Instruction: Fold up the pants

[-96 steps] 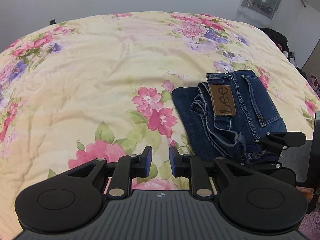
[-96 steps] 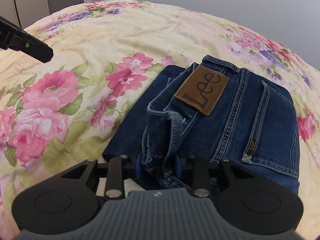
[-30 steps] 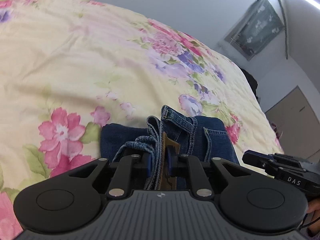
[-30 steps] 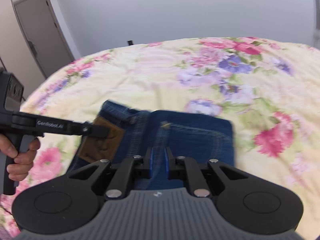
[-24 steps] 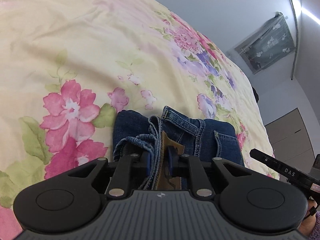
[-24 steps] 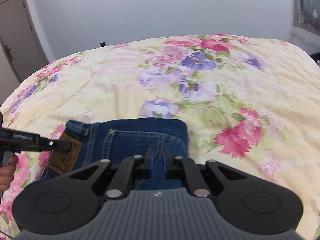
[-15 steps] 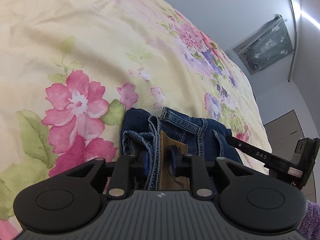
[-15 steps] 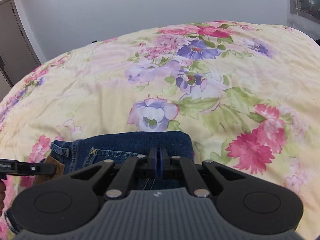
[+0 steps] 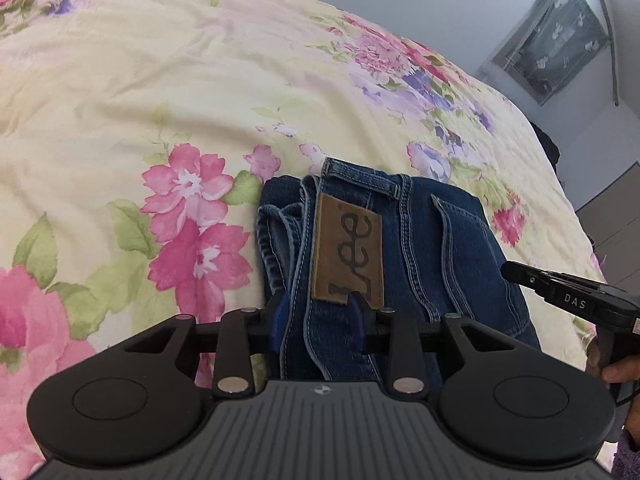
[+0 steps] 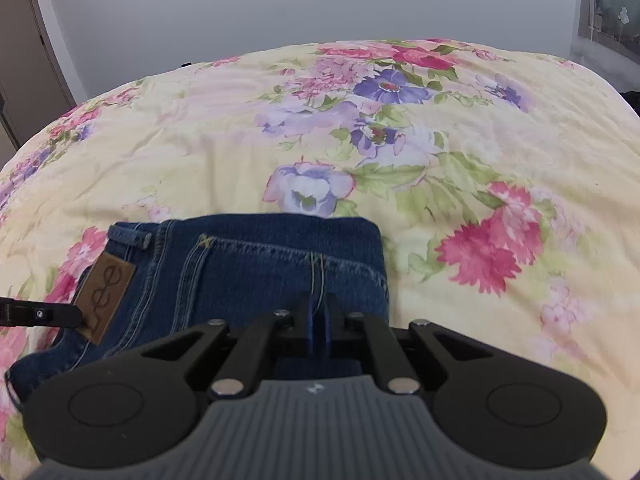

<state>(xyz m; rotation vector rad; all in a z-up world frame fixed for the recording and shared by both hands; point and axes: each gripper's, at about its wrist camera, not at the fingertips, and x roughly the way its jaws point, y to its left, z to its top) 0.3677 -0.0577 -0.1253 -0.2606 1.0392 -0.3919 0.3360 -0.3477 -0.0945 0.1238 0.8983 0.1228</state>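
The folded blue jeans (image 9: 432, 248) lie on the floral bedspread (image 9: 120, 80), brown Lee patch (image 9: 347, 258) facing up. My left gripper (image 9: 318, 322) has its jaws part open astride the waistband edge of the jeans, just below the patch. The jeans also show in the right wrist view (image 10: 256, 268). My right gripper (image 10: 318, 320) has its jaws nearly together at the jeans' near edge; whether it pinches denim is unclear. The left gripper's finger (image 10: 40, 316) shows at the left edge by the patch. The right gripper (image 9: 568, 300) reaches in from the right.
The bedspread (image 10: 440, 140) stretches wide beyond the jeans. A grey wall and a door (image 10: 24, 52) stand behind the bed. A dark window hanging (image 9: 556, 40) is at the upper right. A hand (image 9: 616, 368) holds the right tool.
The left gripper's jaws have opened from their grip on the waistband, and the patch now lies flat. The jeans have settled onto the bed. The right gripper's jaws stay nearly closed.
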